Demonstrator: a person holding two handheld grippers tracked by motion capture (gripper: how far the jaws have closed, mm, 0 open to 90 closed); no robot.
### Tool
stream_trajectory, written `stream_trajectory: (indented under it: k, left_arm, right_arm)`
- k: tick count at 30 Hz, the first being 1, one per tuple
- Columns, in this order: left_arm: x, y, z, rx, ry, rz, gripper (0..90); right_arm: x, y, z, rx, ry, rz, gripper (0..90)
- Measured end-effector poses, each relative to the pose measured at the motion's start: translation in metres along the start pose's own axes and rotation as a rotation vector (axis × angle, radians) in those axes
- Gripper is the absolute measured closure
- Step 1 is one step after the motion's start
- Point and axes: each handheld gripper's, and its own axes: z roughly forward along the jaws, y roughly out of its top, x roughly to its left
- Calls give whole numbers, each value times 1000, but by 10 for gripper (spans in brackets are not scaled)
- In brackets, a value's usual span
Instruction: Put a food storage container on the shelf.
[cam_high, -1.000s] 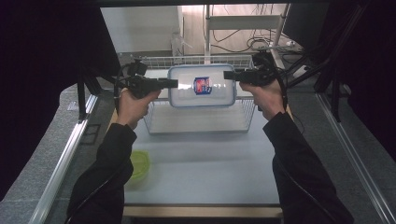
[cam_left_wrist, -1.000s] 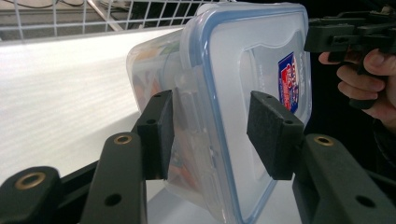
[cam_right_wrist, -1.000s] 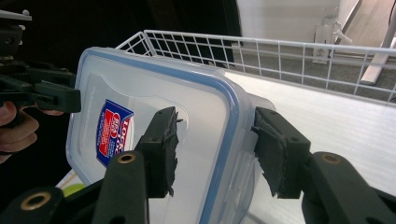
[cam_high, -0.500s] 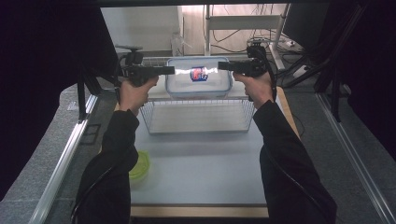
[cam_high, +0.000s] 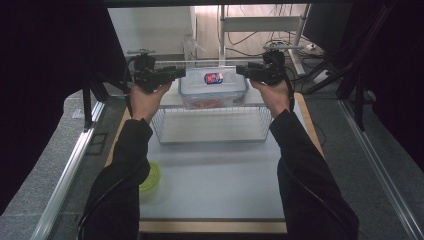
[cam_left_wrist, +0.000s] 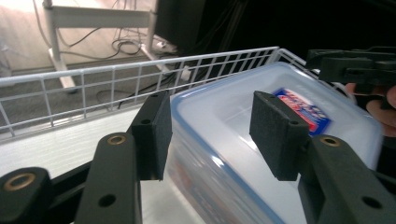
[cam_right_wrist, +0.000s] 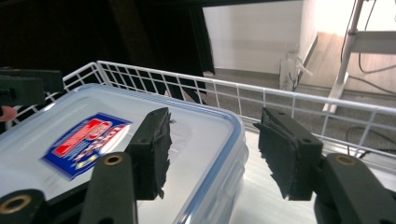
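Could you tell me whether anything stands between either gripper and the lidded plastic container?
Nothing visible does. The left gripper and right gripper are both open at opposite ends of the container, which sits in the wire basket, with no object in either gap.

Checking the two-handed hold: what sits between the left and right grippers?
In the high view, the lidded clear container with a red-blue label spans the stretch between the left gripper and right gripper, over the wire basket.
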Motion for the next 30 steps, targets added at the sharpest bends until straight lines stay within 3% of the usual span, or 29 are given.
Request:
stream_trajectory:
  k: [5, 12, 13, 14, 15, 18, 19, 22, 25, 27, 30]
  left_arm:
    - [-19, -8, -23, -64, -45, 60, 475]
    - [-44, -29, -42, -69, -60, 144, 592]
    - [-50, -39, -45, -54, -62, 169, 674]
    - [-50, -39, -45, -54, -62, 169, 703]
    - [-53, -45, -47, -48, -63, 177, 749]
    - [-58, -62, -50, -41, -72, 178, 814]
    - [-61, -71, -48, -19, -81, 180, 845]
    - [-62, -78, -43, 3, -79, 188, 849]
    - [-61, -83, -33, 27, -48, 190, 842]
    - [-55, -82, -22, 36, -24, 165, 823]
    - [-50, -81, -16, 24, -26, 144, 819]
  right_arm:
    - [2, -8, -19, 9, 22, 2, 573]
    - [6, -27, -45, -30, 20, -21, 722]
    - [8, -34, -53, -33, 14, -34, 782]
    - [8, -34, -53, -33, 14, -34, 782]
    - [9, -41, -60, -35, 12, -49, 841]
    - [12, -50, -65, -30, 13, -59, 861]
    - [16, -59, -66, -12, 16, -76, 862]
    - [18, -67, -64, 6, 24, -81, 862]
    - [22, -75, -58, 26, 34, -91, 859]
    - [23, -77, -49, 36, 35, -100, 849]
    - [23, -76, -43, 43, 34, -98, 840]
